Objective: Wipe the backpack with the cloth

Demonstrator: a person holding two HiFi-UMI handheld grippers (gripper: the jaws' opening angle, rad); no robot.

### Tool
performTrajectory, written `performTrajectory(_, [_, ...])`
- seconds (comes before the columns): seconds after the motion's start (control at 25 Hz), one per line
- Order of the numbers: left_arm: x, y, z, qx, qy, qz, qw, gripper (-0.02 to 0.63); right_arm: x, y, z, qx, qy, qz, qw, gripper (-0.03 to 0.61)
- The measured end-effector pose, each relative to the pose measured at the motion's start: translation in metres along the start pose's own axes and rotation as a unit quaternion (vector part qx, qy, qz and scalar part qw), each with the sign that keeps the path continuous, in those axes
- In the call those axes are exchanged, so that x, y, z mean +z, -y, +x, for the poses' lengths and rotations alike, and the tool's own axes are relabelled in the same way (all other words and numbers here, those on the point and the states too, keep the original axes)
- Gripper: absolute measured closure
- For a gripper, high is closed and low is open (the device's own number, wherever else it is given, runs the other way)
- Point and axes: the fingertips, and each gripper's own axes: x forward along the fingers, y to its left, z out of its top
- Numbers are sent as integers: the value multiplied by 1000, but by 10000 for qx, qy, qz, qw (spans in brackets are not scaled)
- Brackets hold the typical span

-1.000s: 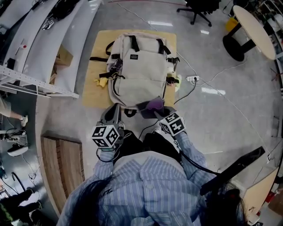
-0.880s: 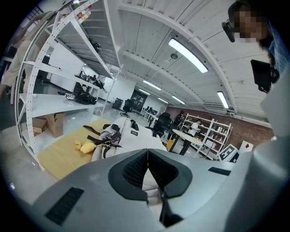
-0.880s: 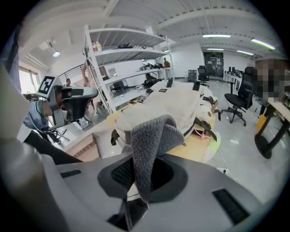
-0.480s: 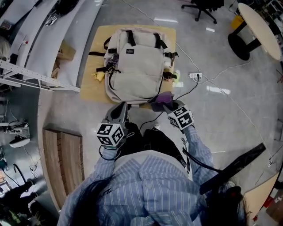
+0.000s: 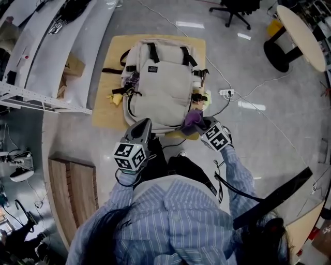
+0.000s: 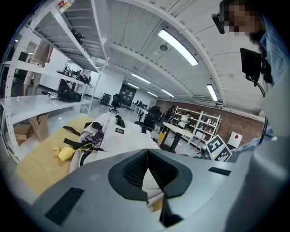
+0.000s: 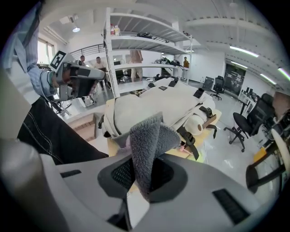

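Observation:
A beige backpack (image 5: 158, 85) with black straps lies flat on a tan board (image 5: 111, 111) on the floor; it also shows in the left gripper view as the backpack (image 6: 127, 136) and in the right gripper view as the backpack (image 7: 158, 106). My right gripper (image 5: 199, 124) sits at the backpack's near right corner, shut on a grey-purple cloth (image 5: 192, 118), whose cloth (image 7: 149, 149) folds up between the jaws. My left gripper (image 5: 142, 128) hovers at the backpack's near edge, jaws shut with nothing between them (image 6: 147, 179).
White shelving (image 5: 51, 46) runs along the left. A wooden pallet (image 5: 72, 191) lies at lower left. A power strip (image 5: 226, 92) and cables trail right of the board. A round table (image 5: 300, 31) and an office chair (image 5: 232, 10) stand at the far right.
My right gripper with the cloth has moved from the backpack's near edge toward its near right corner. The left gripper has edged slightly closer to the backpack.

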Motion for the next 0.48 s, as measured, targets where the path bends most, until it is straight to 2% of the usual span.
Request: performTrajectory(0.48, [31,-32,44,-403,-106,-20,9991,609,39,92,17,-258,-371,-204,9988,529])
